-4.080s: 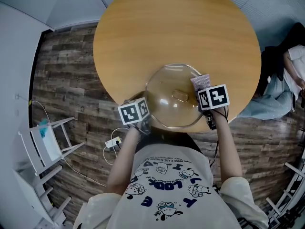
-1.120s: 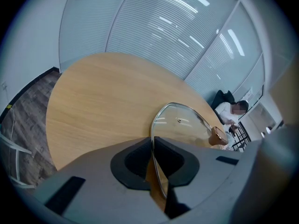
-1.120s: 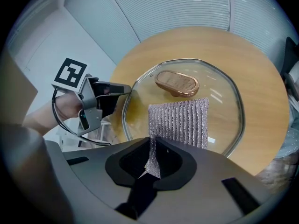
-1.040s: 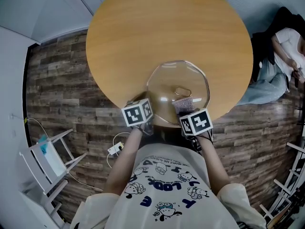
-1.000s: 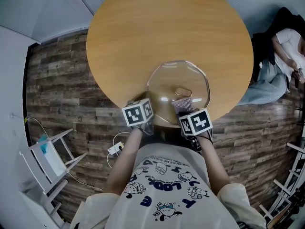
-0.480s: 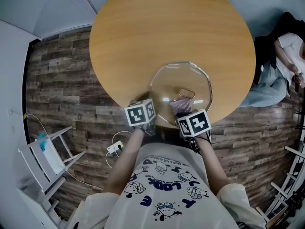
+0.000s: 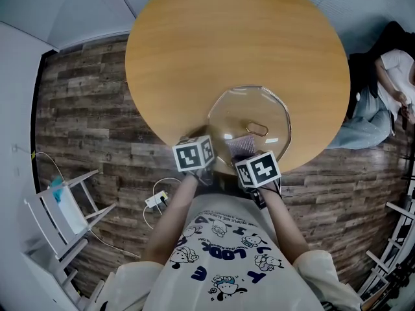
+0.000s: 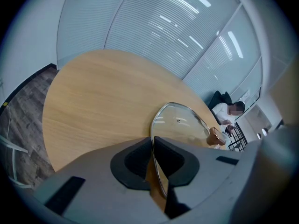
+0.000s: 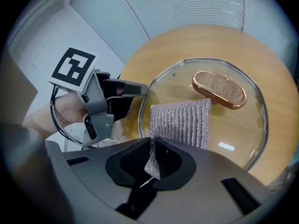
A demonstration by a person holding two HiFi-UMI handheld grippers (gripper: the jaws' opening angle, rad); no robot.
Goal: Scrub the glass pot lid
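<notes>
1. Lid (image 7: 262, 109) is sitting dome-up on the round wooden surface (image 7: 214, 37), reaching the edge nearest you, with an oval copper-toned handle (image 9: 218, 88) on top.
2. Your left gripper (image 8: 153, 164) is clamping the thin metal rim, jaws nearly together on it.
3. Your right gripper (image 9: 152, 164) is pinching one edge of a silvery ribbed scrub cloth (image 9: 180, 122). The rest of it is lying flat on the glass, reaching up to the handle.
4. I'm judging the glass stiff, slick, fairly heavy and breakable. The rim is looking like the right hold.
5. I'm guessing the cloth is limp, so you're likely needing downward pressure.
</notes>
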